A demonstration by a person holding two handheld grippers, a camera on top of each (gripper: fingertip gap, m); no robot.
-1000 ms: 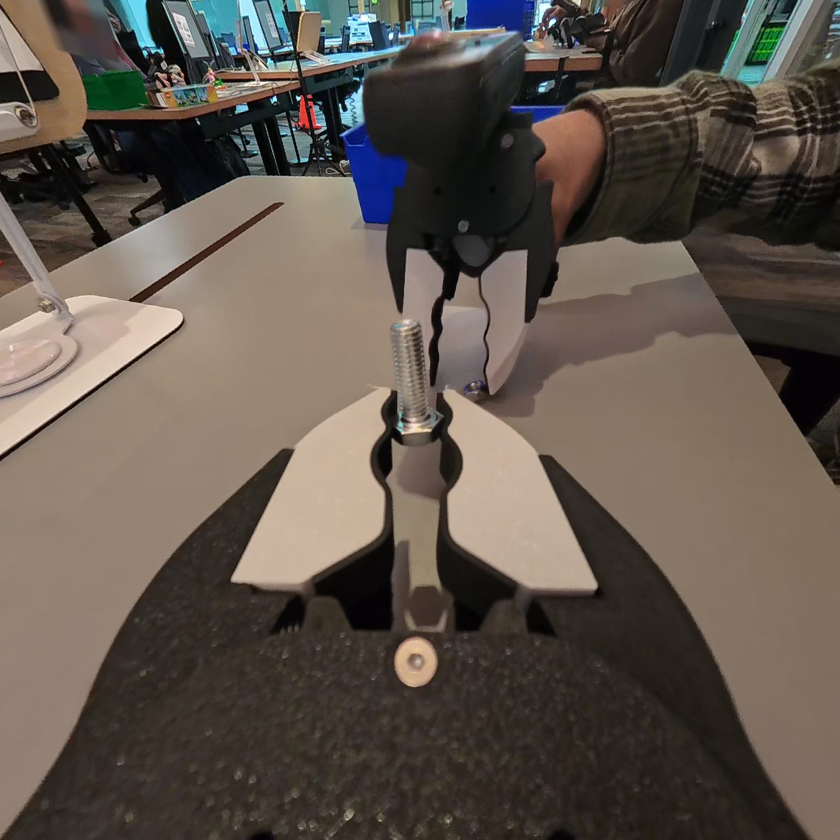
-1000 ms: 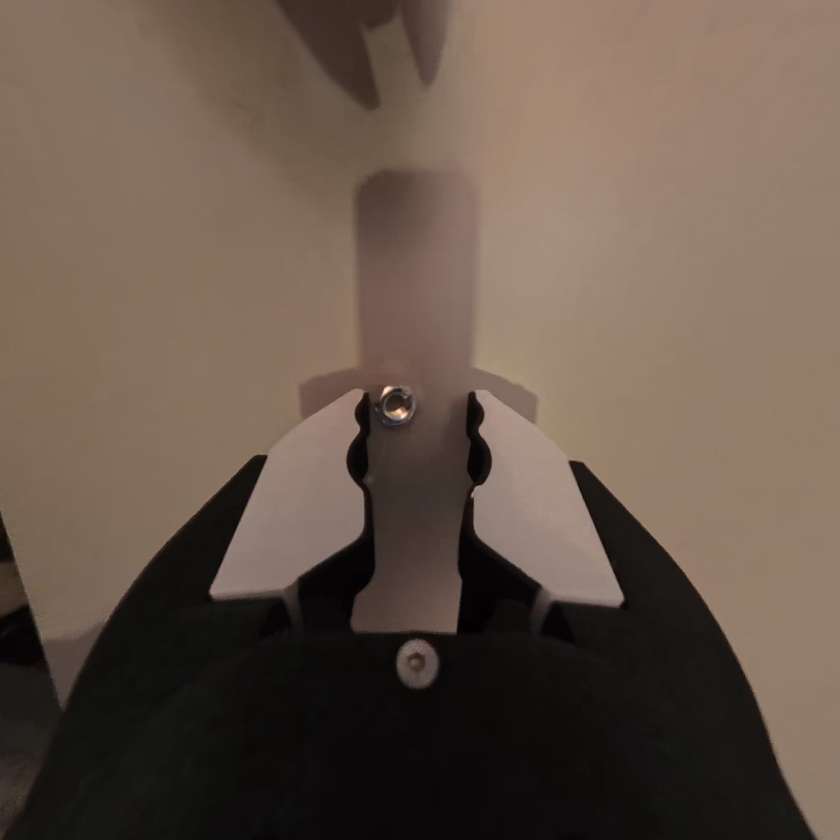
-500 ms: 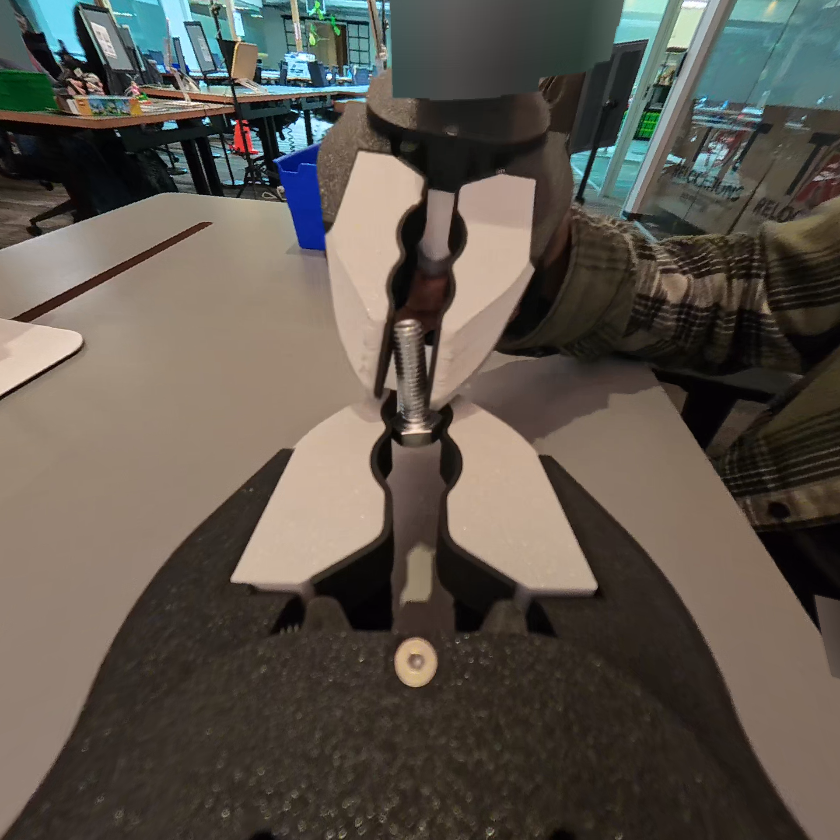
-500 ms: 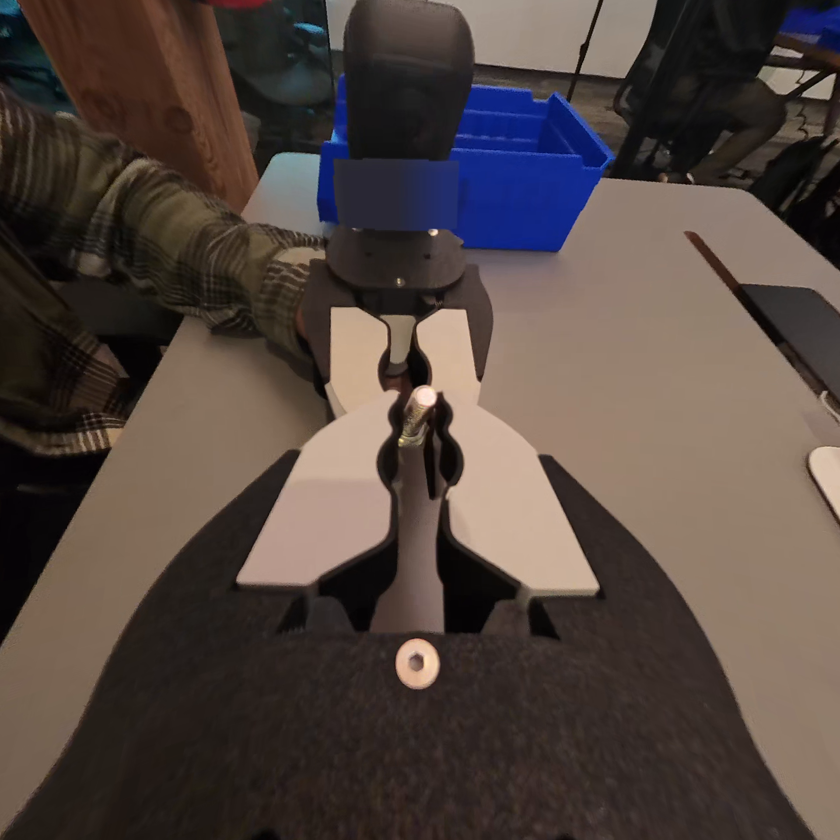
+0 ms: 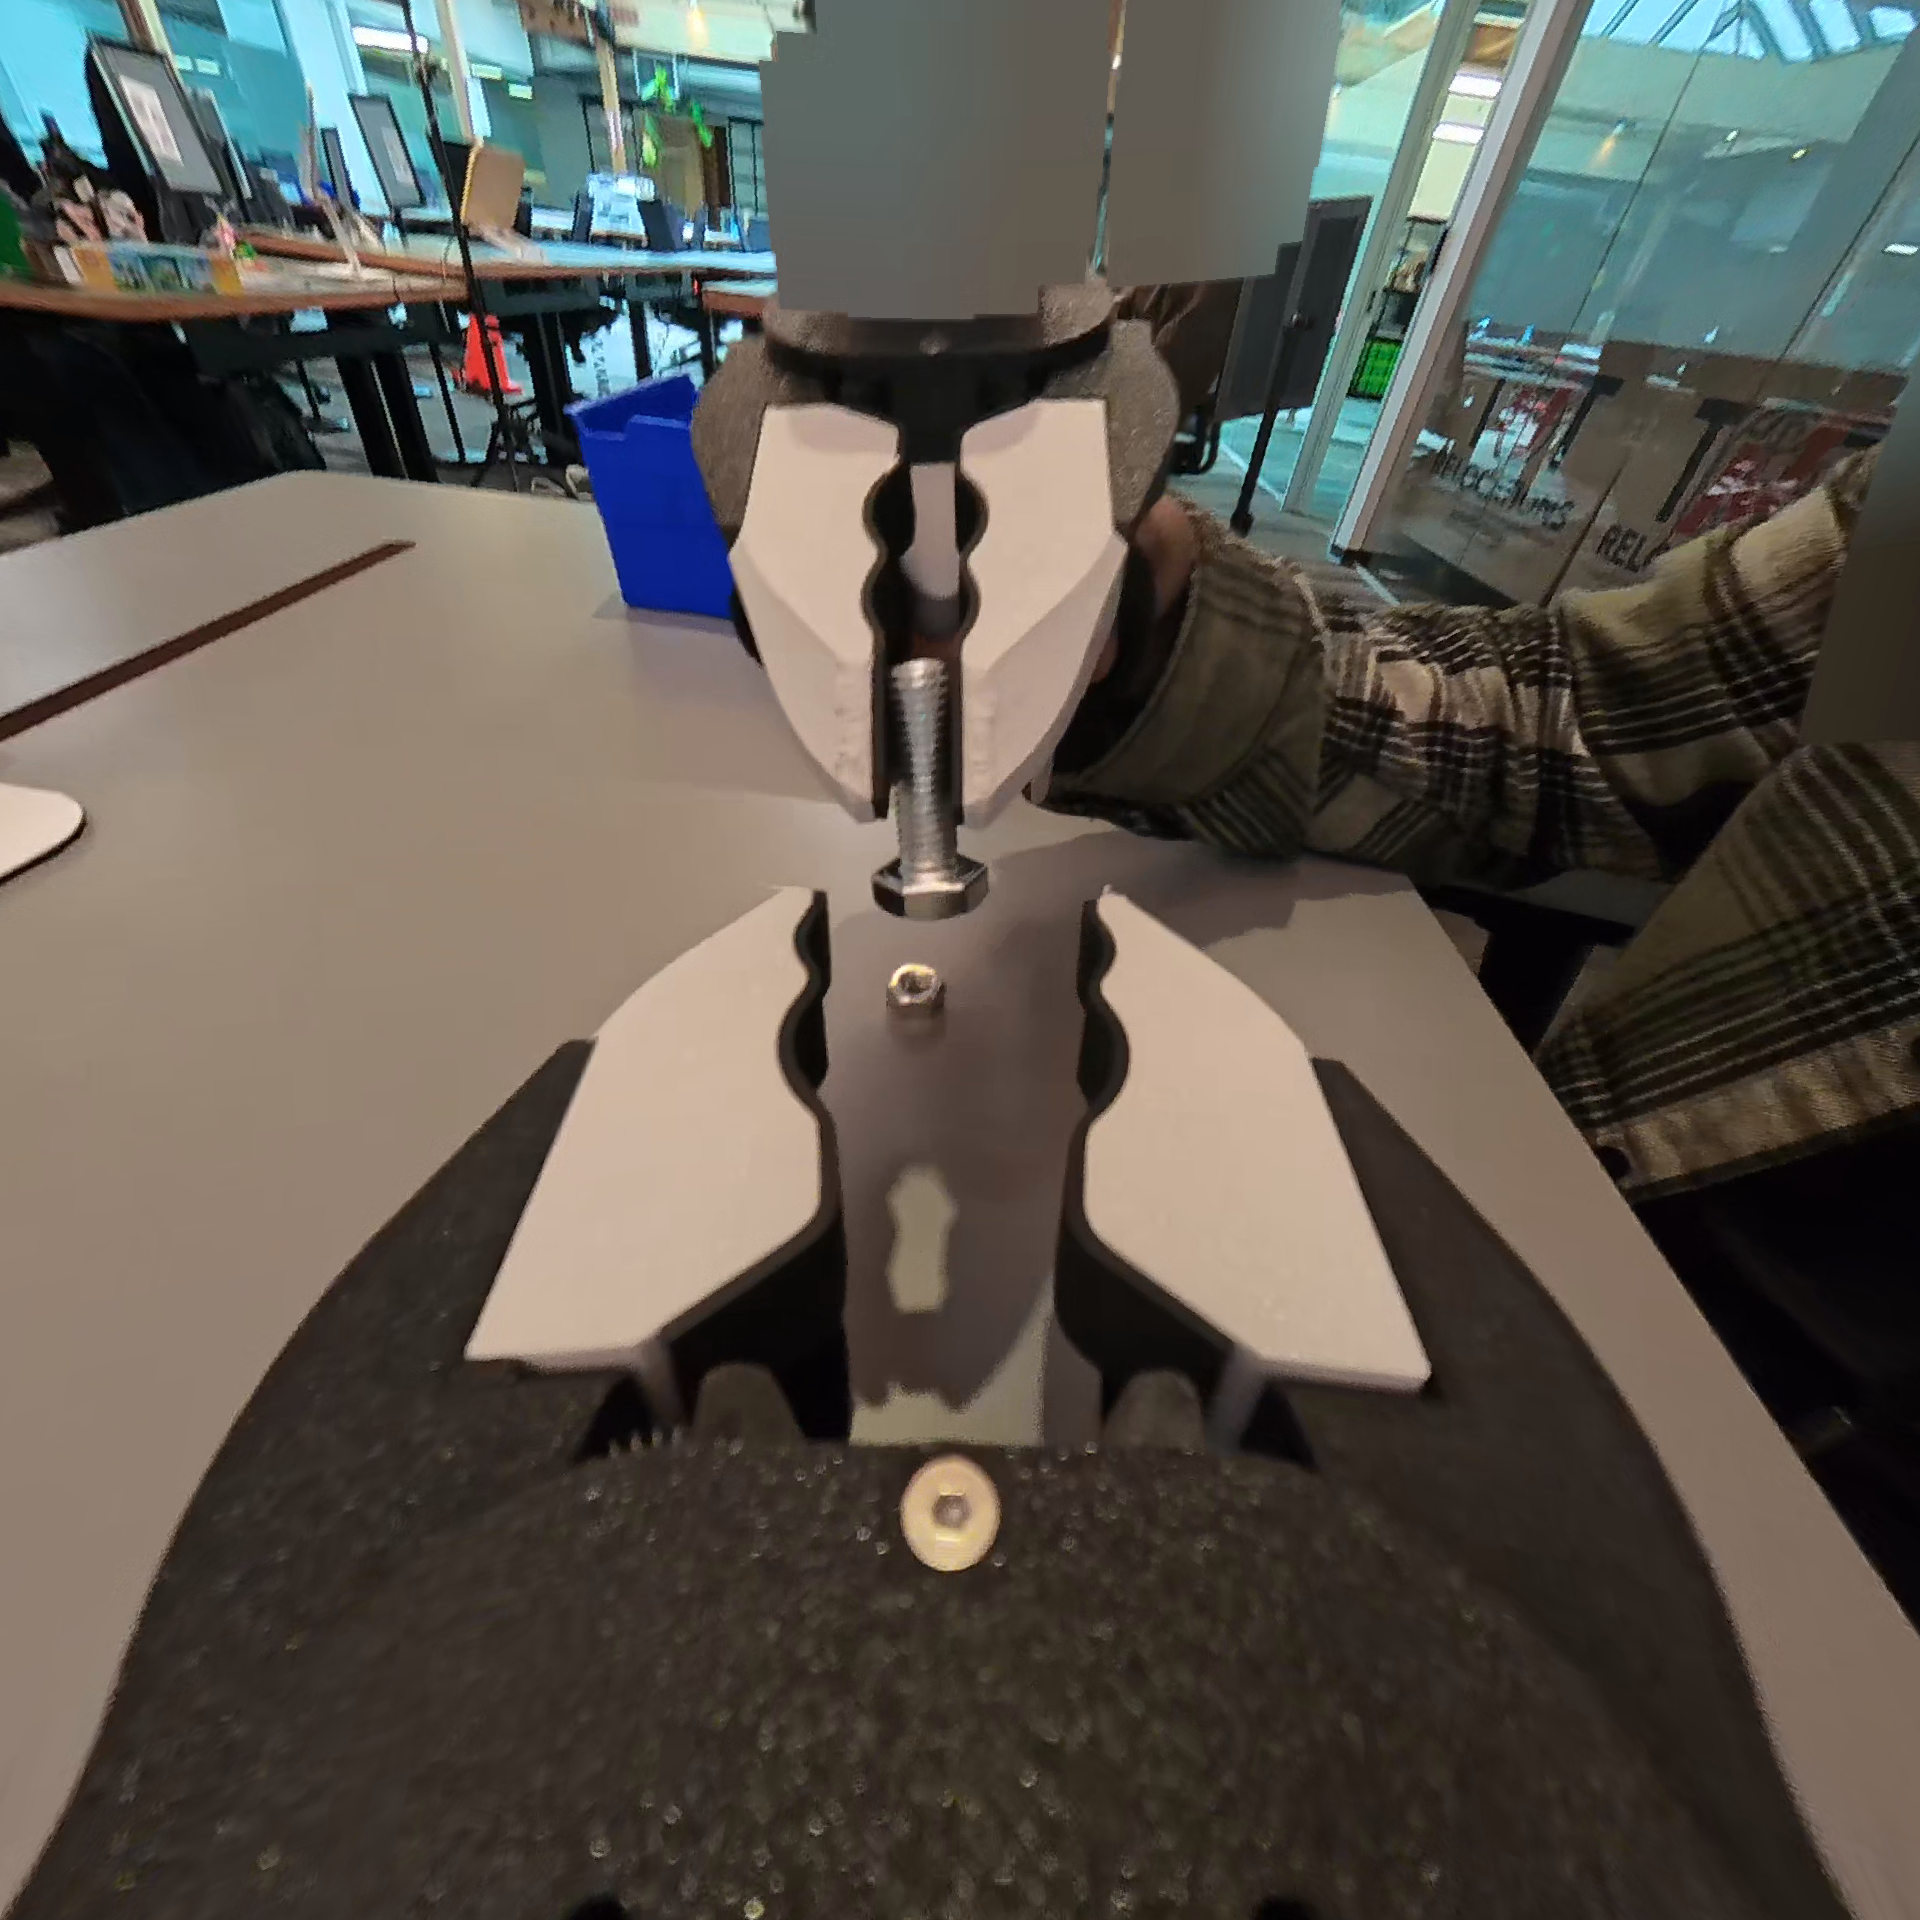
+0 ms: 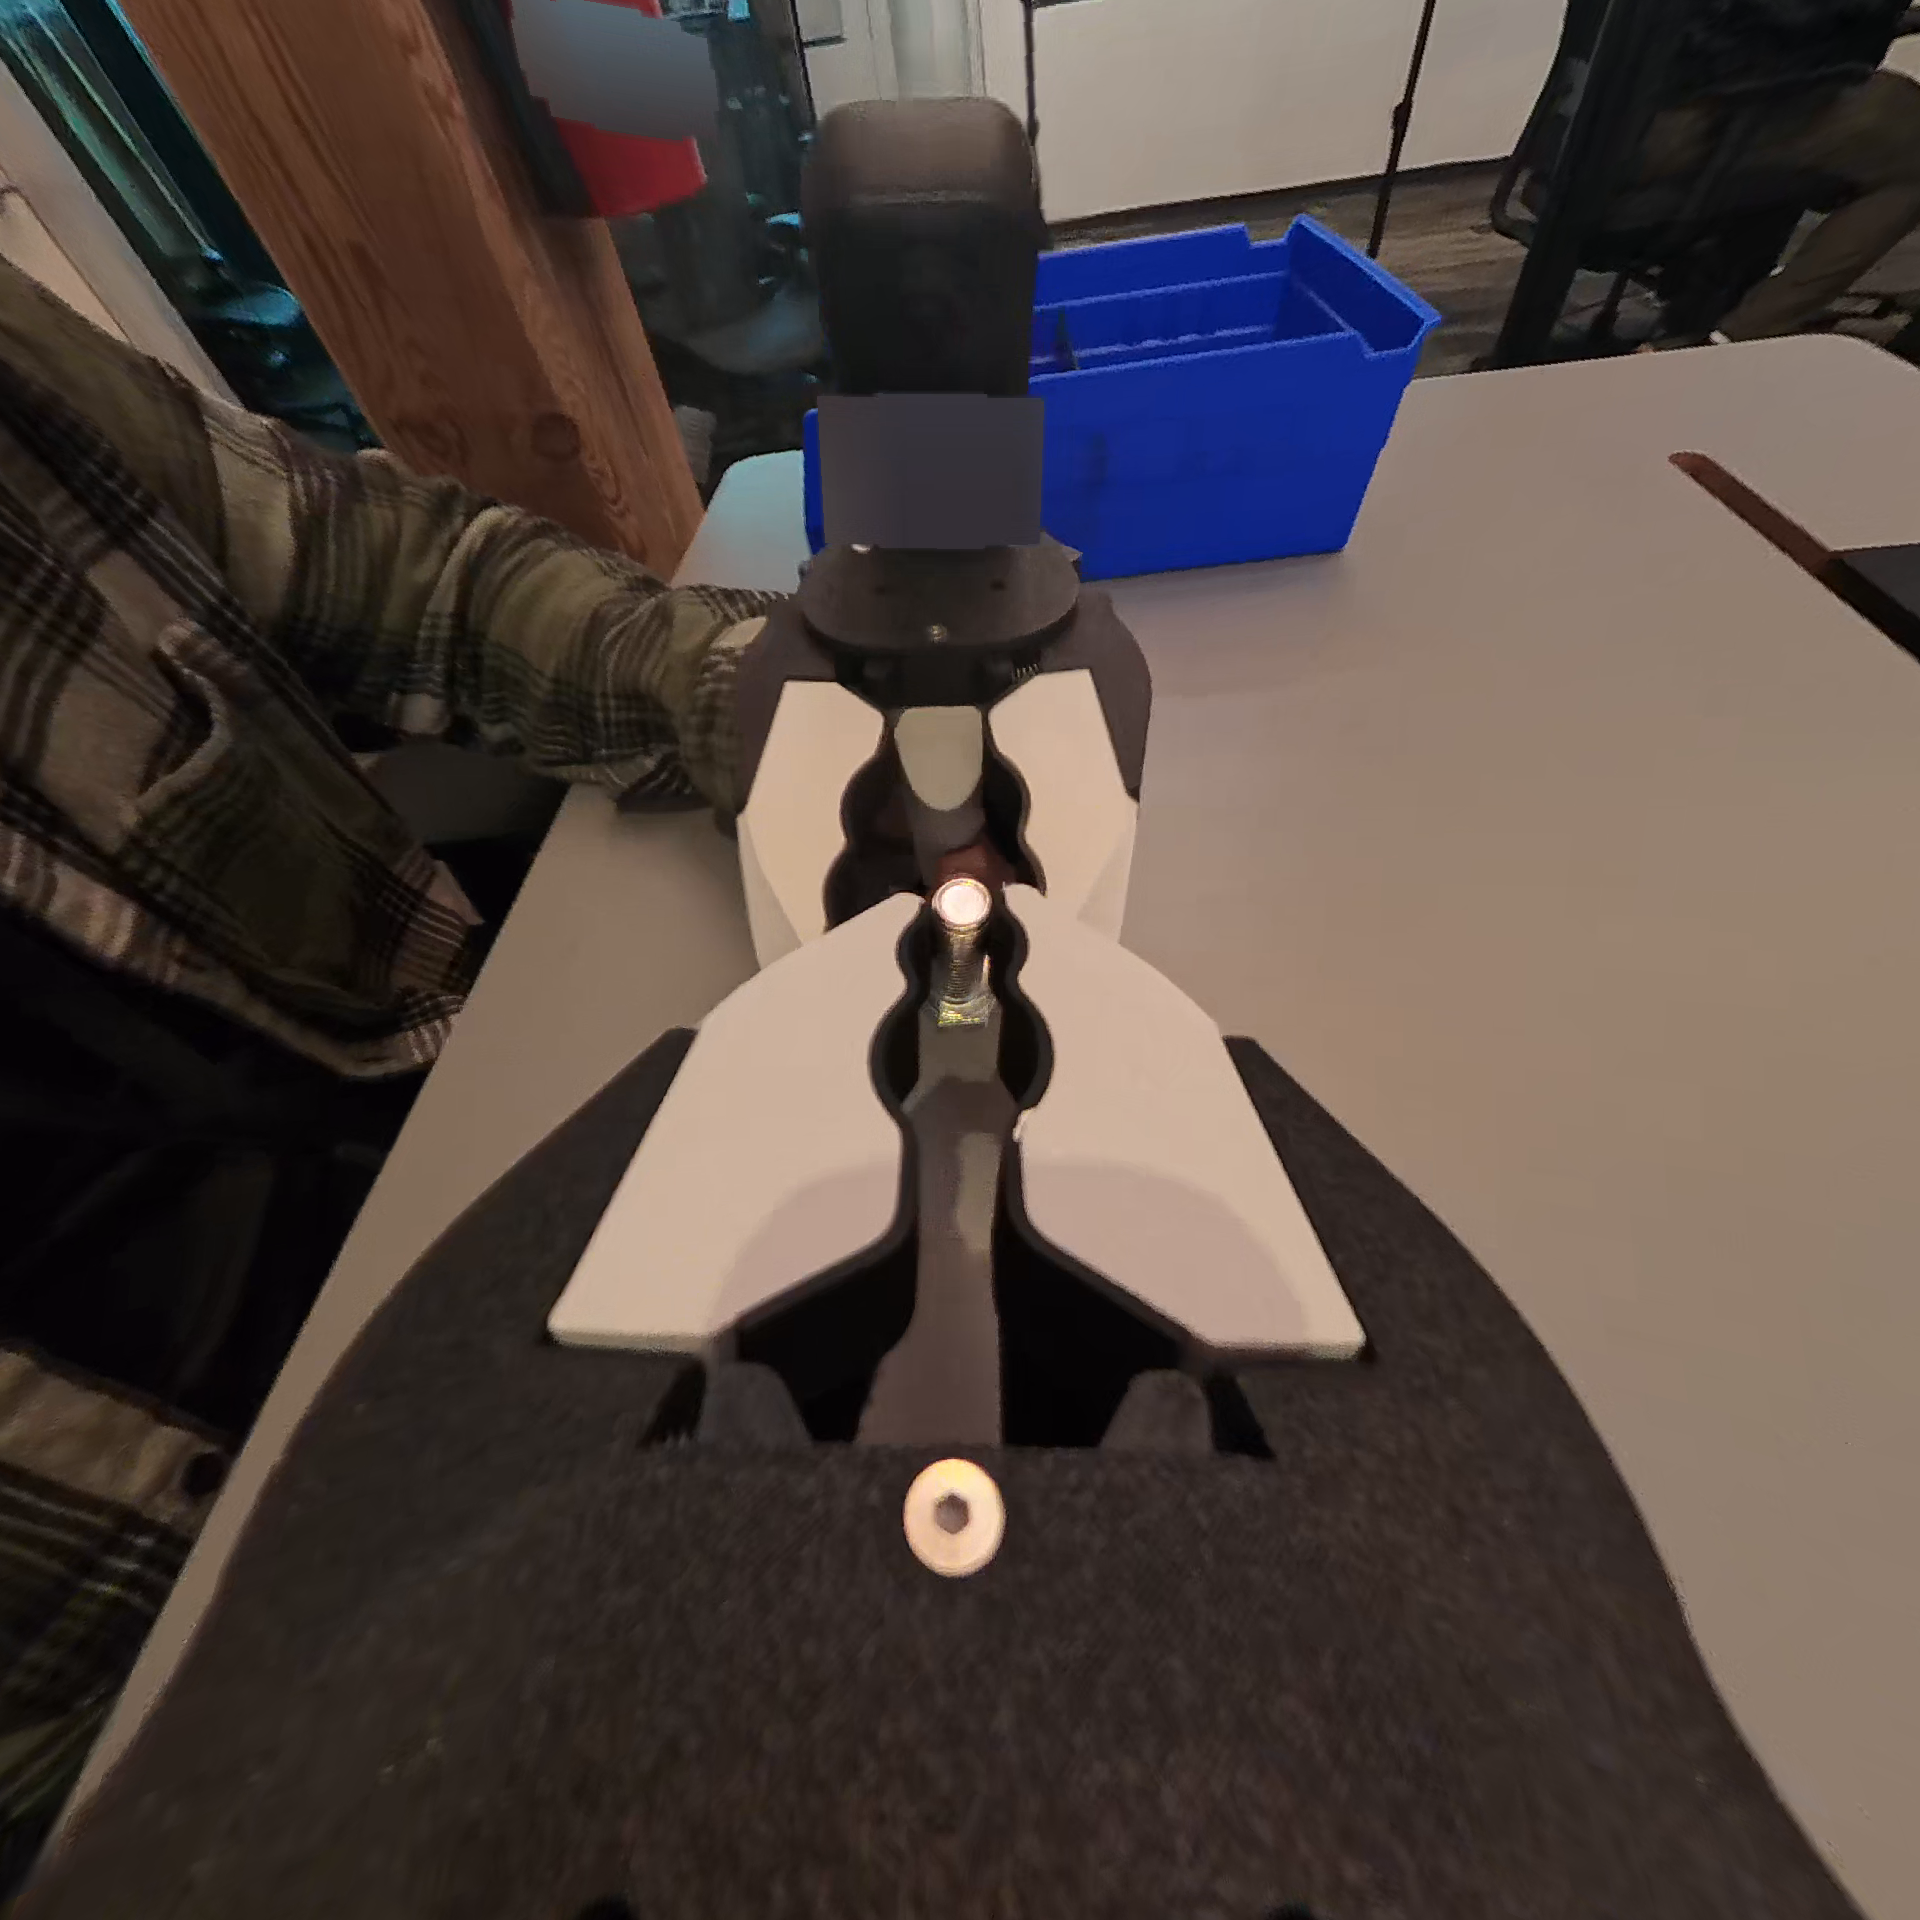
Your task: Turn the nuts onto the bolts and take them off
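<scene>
My right gripper (image 6: pixel 961 920) is shut on the threaded shaft of a silver bolt (image 6: pixel 961 961) and holds it upright, head down. In the left wrist view the right gripper (image 5: pixel 928 821) faces me with the bolt (image 5: pixel 925 790) hanging just above the grey table (image 5: pixel 312 831). My left gripper (image 5: pixel 951 925) is open and empty, its jaws wide on either side of the bolt's head. A small silver nut (image 5: pixel 914 985) lies loose on the table between my left fingers, just in front of the bolt's head. The left fingers (image 6: pixel 800 790) show opposite in the right wrist view.
A blue bin (image 5: pixel 655 499) stands at the table's far end, also in the right wrist view (image 6: pixel 1226 416). A white pad (image 5: pixel 31 842) lies at the left. A person's plaid sleeves (image 5: pixel 1455 727) reach in from the table's edge. A wooden post (image 6: pixel 416 260) stands beyond it. My two grippers' fingertips are within a few centimetres of each other.
The right gripper rose from the nut on the table, turned to face the left one and shut on the bolt's shaft. The left gripper let go of the bolt's head and opened wide.
</scene>
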